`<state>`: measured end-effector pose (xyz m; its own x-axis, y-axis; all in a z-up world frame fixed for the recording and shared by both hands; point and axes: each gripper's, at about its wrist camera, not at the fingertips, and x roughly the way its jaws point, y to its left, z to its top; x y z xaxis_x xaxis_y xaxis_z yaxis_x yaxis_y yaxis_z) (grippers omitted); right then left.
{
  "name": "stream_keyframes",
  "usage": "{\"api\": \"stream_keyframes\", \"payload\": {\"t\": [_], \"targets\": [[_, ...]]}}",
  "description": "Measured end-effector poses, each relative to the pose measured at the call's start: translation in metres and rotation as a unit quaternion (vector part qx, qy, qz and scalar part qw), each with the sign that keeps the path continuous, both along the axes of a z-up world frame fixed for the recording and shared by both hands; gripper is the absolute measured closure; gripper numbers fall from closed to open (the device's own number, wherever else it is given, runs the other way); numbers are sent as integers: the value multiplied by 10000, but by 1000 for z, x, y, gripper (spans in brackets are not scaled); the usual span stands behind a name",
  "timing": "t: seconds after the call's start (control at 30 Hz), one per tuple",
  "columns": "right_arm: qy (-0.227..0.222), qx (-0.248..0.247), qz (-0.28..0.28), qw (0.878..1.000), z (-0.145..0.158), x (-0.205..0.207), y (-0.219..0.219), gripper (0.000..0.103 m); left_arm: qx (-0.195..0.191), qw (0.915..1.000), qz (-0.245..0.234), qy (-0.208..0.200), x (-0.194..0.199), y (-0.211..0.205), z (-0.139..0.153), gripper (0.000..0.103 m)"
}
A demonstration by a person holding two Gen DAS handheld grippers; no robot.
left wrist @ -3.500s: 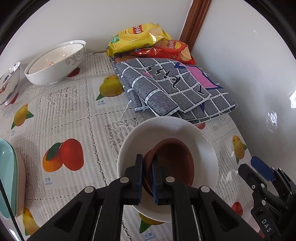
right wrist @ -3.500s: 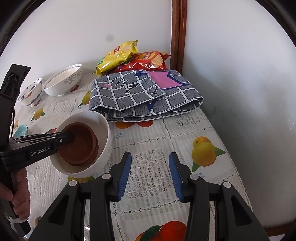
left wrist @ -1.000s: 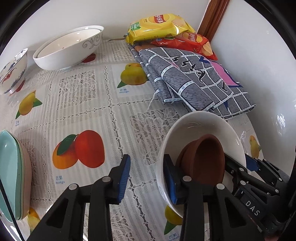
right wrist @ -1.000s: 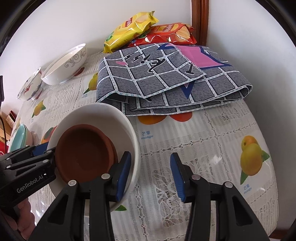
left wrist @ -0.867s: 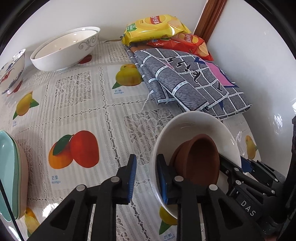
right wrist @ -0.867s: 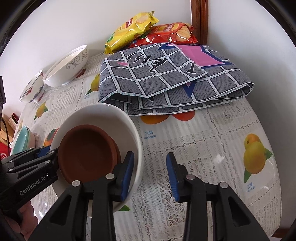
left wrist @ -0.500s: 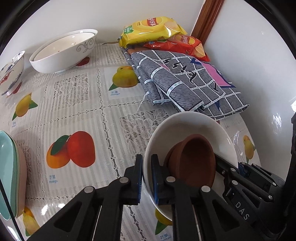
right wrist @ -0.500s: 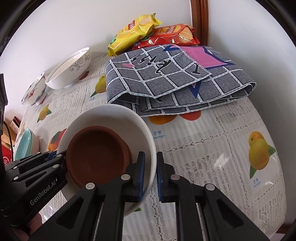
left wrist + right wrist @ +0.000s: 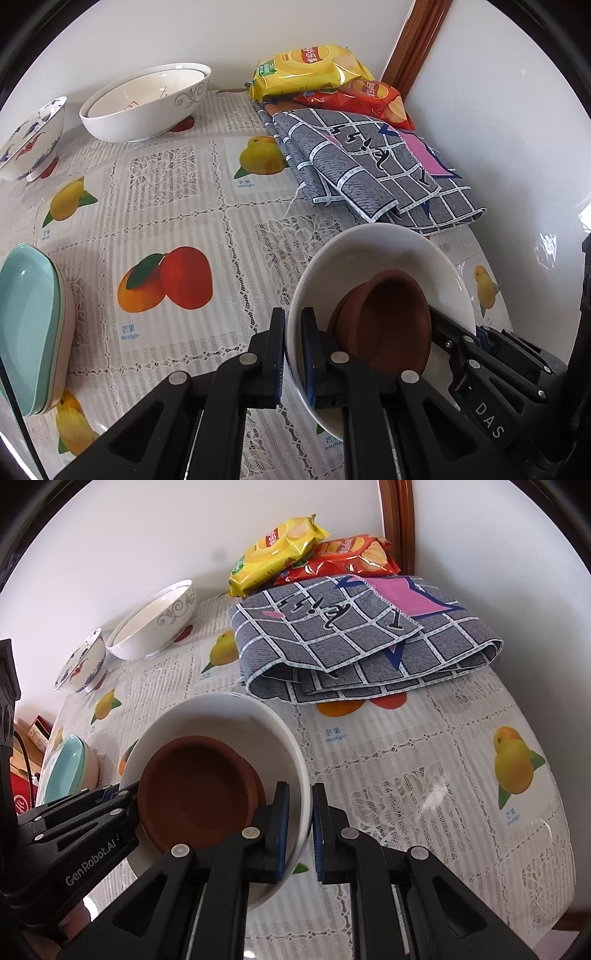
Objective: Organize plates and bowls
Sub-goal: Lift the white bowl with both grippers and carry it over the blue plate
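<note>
A white bowl (image 9: 388, 251) holds stacked brown clay bowls (image 9: 384, 328), which lean against its inner wall. My left gripper (image 9: 292, 325) is shut on the bowl's near rim in the left wrist view. Across the bowl, my right gripper (image 9: 476, 332) pinches the opposite rim. In the right wrist view the white bowl (image 9: 221, 716) with the brown bowls (image 9: 195, 794) sits just ahead. My right gripper (image 9: 300, 801) is shut on its right rim there. My left gripper (image 9: 122, 794) grips its left side.
A large white patterned bowl (image 9: 144, 107) and a small painted bowl (image 9: 29, 140) stand at the back left by the wall. Stacked teal plates (image 9: 29, 325) lie at the left edge. A folded checked cloth (image 9: 369, 173) and crisp bags (image 9: 310, 70) fill the back right corner.
Both grippers have gone from open beside the white bowl's rim to shut on it, one on each side. Both have shifted a little with the bowl.
</note>
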<state>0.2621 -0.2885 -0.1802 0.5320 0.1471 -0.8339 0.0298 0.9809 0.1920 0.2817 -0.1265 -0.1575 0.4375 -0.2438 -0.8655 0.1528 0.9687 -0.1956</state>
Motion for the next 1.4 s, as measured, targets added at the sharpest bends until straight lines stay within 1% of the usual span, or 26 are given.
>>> {"api": "stream_keyframes", "payload": {"t": [0.3,0.57,0.87,1.4], "targets": [[-240,-4,56,9997,32,-13,12,91,46,9996,80,-265,-15,13,32,94],[-424,9,153,9990,56,-19,26,91,24,9990,245,-368,-22,29,53,95],[-453,63,340,9984,65,-19,51,91,199,9976,435,-493,-30,52,66,95],[-526,133,535,9971,73,-18,89,91,185,9963,654,-529,-33,91,73,95]]}}
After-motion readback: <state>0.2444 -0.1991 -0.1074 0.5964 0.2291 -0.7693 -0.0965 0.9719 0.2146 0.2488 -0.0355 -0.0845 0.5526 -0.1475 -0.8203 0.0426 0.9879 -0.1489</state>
